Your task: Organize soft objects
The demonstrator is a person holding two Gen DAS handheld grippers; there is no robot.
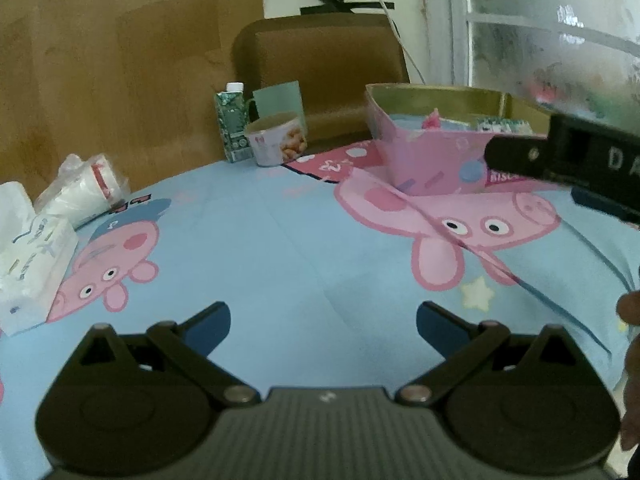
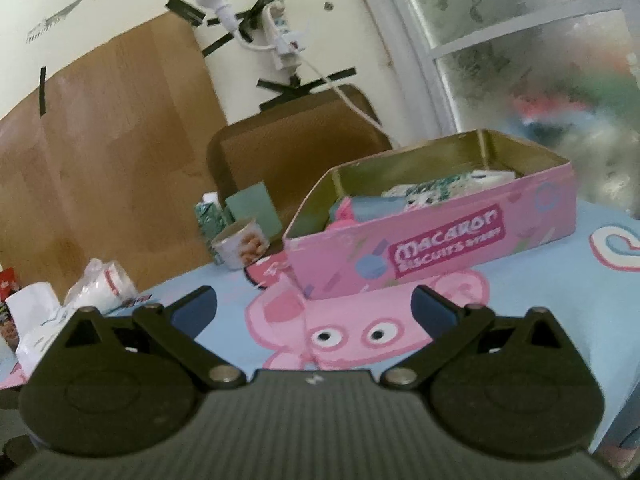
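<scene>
A pink biscuit tin [image 2: 432, 248] [image 1: 424, 160] stands open at the far side of the cartoon-pig tablecloth [image 1: 280, 248]. Inside it lie soft items: a pink piece [image 2: 344, 212] and a green-and-white patterned pack [image 2: 428, 190] [image 1: 500, 125]. My left gripper [image 1: 323, 322] is open above bare cloth, nothing between its blue-padded fingers. My right gripper [image 2: 314, 306] is open too, just short of the tin's near wall and empty. In the left wrist view the right gripper's black body [image 1: 560, 156] reaches in from the right edge, beside the tin.
A white tissue pack [image 1: 28, 264] [image 2: 36, 324] and a bagged stack of paper cups [image 1: 86, 188] [image 2: 102, 284] lie at the left. A green carton [image 1: 231, 128], a snack cup [image 1: 276, 138] and a brown chair back [image 1: 320, 68] stand behind. A window is at the right.
</scene>
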